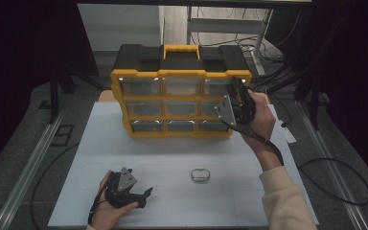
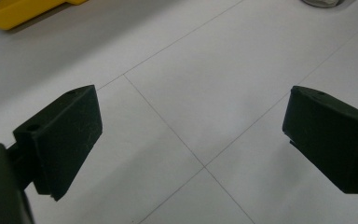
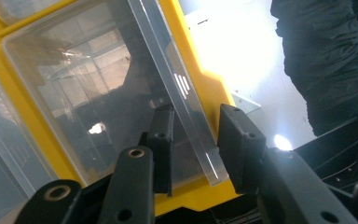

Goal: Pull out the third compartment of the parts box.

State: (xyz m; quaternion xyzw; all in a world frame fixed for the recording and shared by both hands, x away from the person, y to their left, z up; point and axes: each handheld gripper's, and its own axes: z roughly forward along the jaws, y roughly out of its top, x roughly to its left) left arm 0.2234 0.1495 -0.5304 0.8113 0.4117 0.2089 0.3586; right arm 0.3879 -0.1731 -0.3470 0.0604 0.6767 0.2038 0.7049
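At the top right drawer (image 3: 98, 88) of the yellow organiser (image 1: 179, 74), the right hand-held gripper (image 3: 193, 144) has its jaws around the clear handle lip (image 3: 177, 88), seemingly touching it. The organiser stands upright on the bench (image 1: 172, 158), drawers facing the person. The left hand-held gripper (image 2: 191, 135) rests wide open.

A yellow-and-black organizer case (image 1: 179, 91) stands upright at the far side of the white table (image 1: 172, 201), its front a grid of clear plastic drawers. The top right drawer (image 3: 102, 84) has a transparent handle lip (image 3: 186, 107) along its edge, and that lip sits between the right gripper (image 3: 193, 140)'s jaws
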